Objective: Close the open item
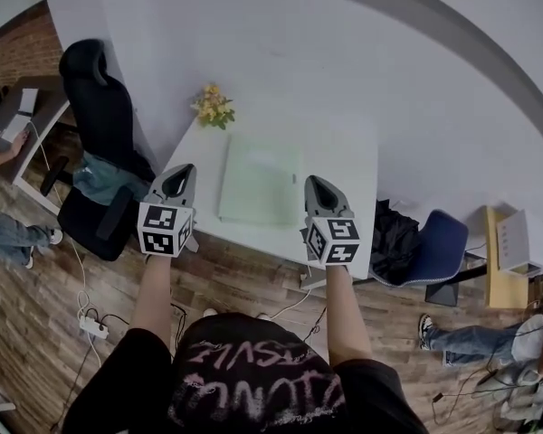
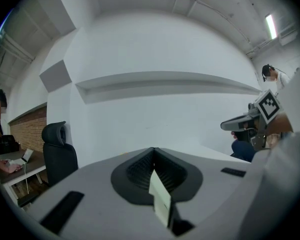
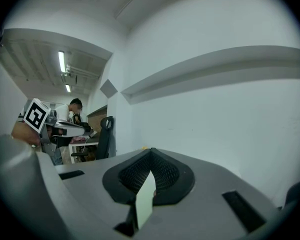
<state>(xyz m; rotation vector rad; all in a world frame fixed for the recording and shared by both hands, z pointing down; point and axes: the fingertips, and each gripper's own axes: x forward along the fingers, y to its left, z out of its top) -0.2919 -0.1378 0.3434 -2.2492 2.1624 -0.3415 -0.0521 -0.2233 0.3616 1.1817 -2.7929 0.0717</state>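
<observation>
A pale green flat rectangular item (image 1: pixel 261 181) lies flat on the white table (image 1: pixel 344 165), in the head view only. My left gripper (image 1: pixel 181 172) hovers over the table's near left corner, just left of the green item. My right gripper (image 1: pixel 315 183) is held just right of the item's near right corner. Both point away from me toward the white wall. In the left gripper view the jaws (image 2: pixel 153 152) meet with nothing between them, and the right gripper (image 2: pixel 238 124) shows at the side. The right gripper view shows its jaws (image 3: pixel 151 152) likewise shut and empty.
Yellow flowers (image 1: pixel 214 107) sit at the table's far left corner. A black office chair (image 1: pixel 98 125) stands left of the table; a blue chair (image 1: pixel 439 244) and a black bag (image 1: pixel 394 238) stand to its right. A power strip (image 1: pixel 93 326) lies on the wood floor. People sit at both sides.
</observation>
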